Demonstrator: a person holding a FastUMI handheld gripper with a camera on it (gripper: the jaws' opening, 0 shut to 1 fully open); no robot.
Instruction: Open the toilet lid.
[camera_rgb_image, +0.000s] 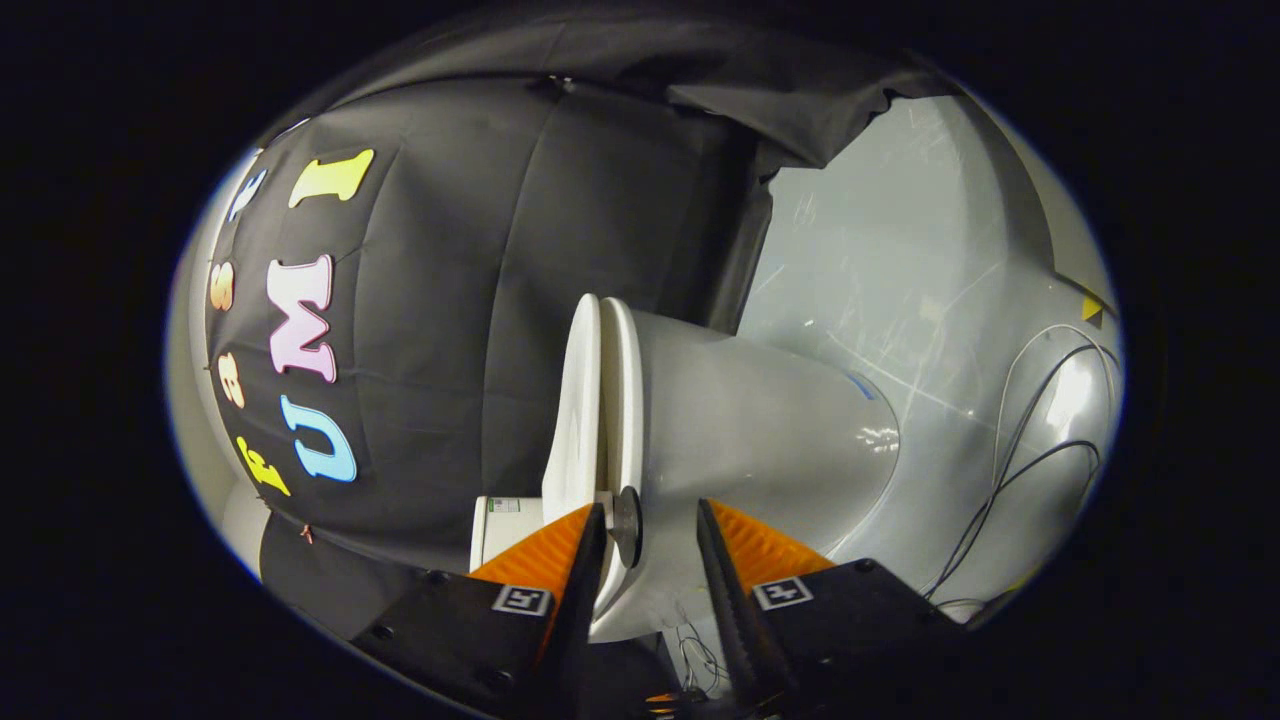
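The view is rolled about a quarter turn, so the white toilet appears lying sideways just ahead of the fingers. Its lid lies along the seat, with a narrow dark gap between the two. A small round grey disc sits at the seat's near edge, right beside my left fingertip. My gripper is open; its orange-and-black fingers straddle the near rim of the seat and bowl. The left finger lies close to the lid's edge, and I cannot tell whether it touches.
A white box-like part shows behind the lid near the left finger. The shiny grey floor spreads beyond the bowl, with black and white cables looping across it. A yellow tape piece sticks near the floor's far edge.
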